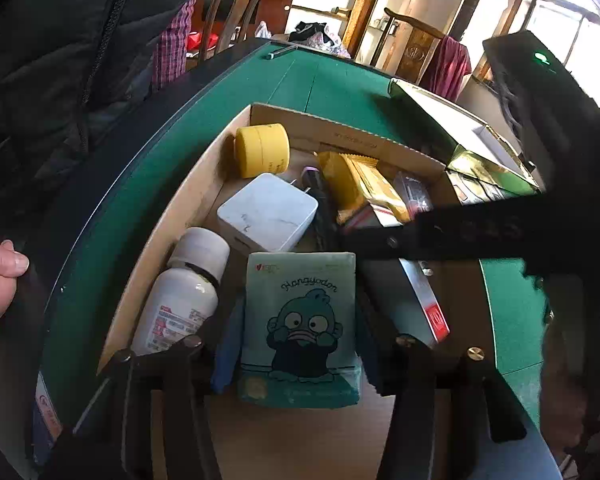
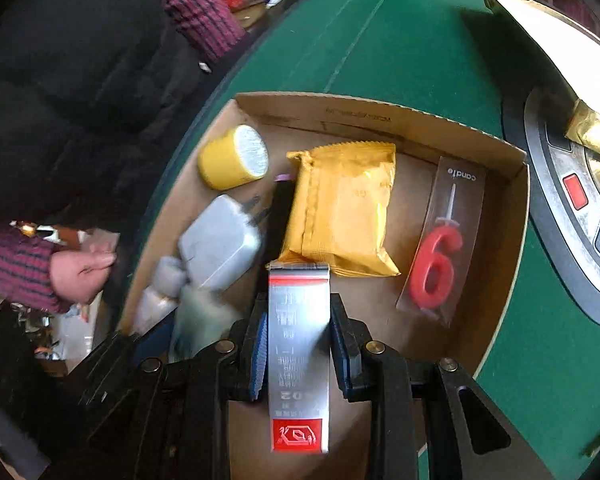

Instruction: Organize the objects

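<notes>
While both tongs hang over the box, the scene reads thus:
Right gripper (image 2: 299, 354): clamped narrow on the silver carton (image 2: 299, 356), pads on its long sides, so it is carried lengthwise and pointing down into the box.
Left gripper (image 1: 296, 364): jaws part-way apart around the teal tissue pack (image 1: 300, 330); whether the pads press on it cannot be told, and it looks set down.
Cardboard box (image 2: 380, 114): the sorting place, on the green table (image 2: 400, 40).
Already inside: yellow jar (image 2: 233, 157), white charger (image 2: 220, 246), yellow packet (image 2: 342, 210), number candle (image 2: 440, 248), white bottle (image 1: 184, 292) along the left wall.
Free space: bare floor between packet and candle, probably where the carton goes.
Risk: crowded left half; the carton might land on the packet.
</notes>
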### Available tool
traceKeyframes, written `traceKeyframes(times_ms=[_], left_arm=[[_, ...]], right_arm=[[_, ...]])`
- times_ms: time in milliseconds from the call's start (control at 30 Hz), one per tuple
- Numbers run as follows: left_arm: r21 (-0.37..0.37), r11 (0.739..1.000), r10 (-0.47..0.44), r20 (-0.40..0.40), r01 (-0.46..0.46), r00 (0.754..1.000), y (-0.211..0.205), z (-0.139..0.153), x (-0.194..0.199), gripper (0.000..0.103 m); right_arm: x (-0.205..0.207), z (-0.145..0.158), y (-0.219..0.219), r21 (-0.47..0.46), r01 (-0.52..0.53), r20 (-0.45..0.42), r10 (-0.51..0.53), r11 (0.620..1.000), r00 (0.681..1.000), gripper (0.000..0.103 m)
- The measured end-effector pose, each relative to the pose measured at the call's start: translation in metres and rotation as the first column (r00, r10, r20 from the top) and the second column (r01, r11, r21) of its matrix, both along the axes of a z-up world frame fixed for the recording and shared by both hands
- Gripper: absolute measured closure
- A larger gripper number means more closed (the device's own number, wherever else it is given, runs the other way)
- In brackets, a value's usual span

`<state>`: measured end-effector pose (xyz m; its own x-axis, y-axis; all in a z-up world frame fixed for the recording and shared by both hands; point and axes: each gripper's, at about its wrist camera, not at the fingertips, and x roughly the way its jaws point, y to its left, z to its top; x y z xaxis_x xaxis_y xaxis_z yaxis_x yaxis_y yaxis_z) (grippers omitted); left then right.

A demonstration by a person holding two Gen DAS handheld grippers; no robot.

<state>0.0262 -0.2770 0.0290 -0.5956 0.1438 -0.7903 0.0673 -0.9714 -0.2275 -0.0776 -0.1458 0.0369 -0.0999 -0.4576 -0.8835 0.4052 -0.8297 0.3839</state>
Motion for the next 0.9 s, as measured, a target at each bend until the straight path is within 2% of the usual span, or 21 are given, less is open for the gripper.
traceKeyframes(times_ms=[133,200,267,367,533,633,700,767,833,900], left_arm=[[0.003,1.000,0.003,-0.008,-0.003,1.000,0.004,0.000,0.002,0.040],[-0.012,1.000,0.004,-0.009,-0.005,1.000,0.010,-0.002,0.002,0.034],[-0.023,1.000,-0.005,-0.002,0.005,1.000,0.016,-0.003,0.000,0.034],[-0.022,1.000,0.017,-0.001,-0.017,1.000,0.019,-0.004,-0.002,0.034],[-0.028,0.997,0.075,0.001,-0.075,0.997,0.026,-0.006,-0.006,0.034],[-0.007,0.996,0.095,0.014,-0.095,0.995,0.026,-0.006,-0.008,0.033],[0.066,0.993,0.096,0.034,-0.098,0.995,0.025,-0.001,-0.003,0.033],[0.092,0.991,0.098,0.023,-0.100,0.995,0.029,0.011,0.009,0.033],[0.055,0.998,0.045,-0.011,-0.045,0.999,0.045,0.035,0.025,0.031],[0.011,0.999,-0.032,-0.045,0.033,0.998,0.063,0.062,0.042,0.028]], right_arm=[[-0.003,0.001,-0.011,0.069,0.001,-0.082,0.005,0.998,0.997,0.073],[-0.001,0.003,-0.013,0.077,-0.001,-0.091,0.008,0.997,0.996,0.073],[0.001,0.010,-0.002,0.042,0.010,-0.098,-0.006,0.999,0.995,0.070],[0.007,0.030,0.024,-0.031,0.061,-0.146,-0.065,0.998,0.987,0.056],[0.015,0.070,0.065,-0.083,0.143,-0.256,-0.160,0.986,0.953,0.036],[0.020,0.097,0.087,-0.112,0.167,-0.284,-0.192,0.980,0.939,0.036],[0.024,0.119,0.105,-0.131,0.176,-0.299,-0.208,0.976,0.931,0.036],[0.035,0.148,0.125,-0.164,0.181,-0.333,-0.227,0.970,0.915,0.033],[0.046,0.180,0.155,-0.197,0.198,-0.367,-0.259,0.960,0.893,0.023],[0.055,0.211,0.183,-0.239,0.219,-0.384,-0.299,0.946,0.874,0.020]])
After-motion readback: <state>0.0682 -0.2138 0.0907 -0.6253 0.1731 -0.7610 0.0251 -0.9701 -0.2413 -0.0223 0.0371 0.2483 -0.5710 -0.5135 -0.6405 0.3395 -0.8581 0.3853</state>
